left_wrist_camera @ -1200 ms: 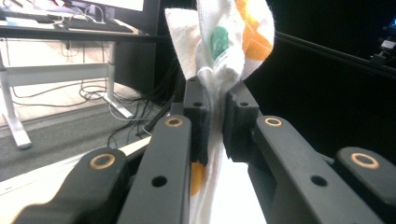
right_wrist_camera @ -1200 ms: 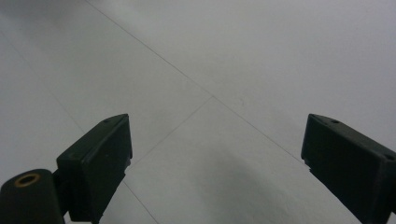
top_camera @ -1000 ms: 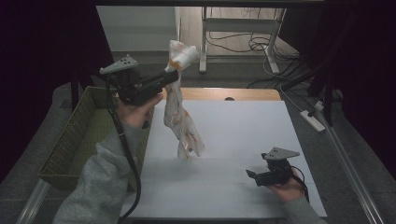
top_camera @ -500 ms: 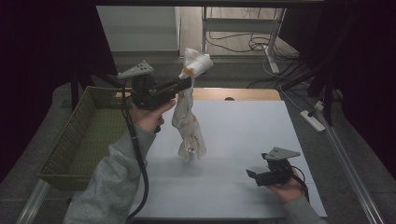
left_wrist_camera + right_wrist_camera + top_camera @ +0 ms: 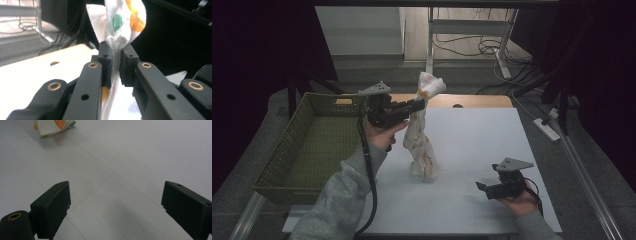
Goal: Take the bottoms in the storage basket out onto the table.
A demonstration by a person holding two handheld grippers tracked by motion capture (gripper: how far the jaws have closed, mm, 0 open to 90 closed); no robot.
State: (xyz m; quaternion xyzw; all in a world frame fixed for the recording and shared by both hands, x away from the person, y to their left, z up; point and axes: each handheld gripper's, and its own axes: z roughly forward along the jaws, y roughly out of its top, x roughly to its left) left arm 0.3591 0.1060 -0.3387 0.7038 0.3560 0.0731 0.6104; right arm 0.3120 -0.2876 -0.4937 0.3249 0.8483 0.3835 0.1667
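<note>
Our left gripper [image 5: 421,104] pinches the hanging cloth [image 5: 421,145] near its top, its bottom resting on the counter [image 5: 472,135]; our right gripper [image 5: 484,188] rests there, jaws spread.

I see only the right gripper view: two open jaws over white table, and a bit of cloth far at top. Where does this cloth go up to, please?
Observer: The cloth hangs from the left gripper, lower end on the table.
Operator: Is the grip firm?
Observer: The left gripper view shows the jaws shut on a bunched fold below its top.
Operator: What is beside it?
Observer: A green basket stands at the table's left edge.
</note>
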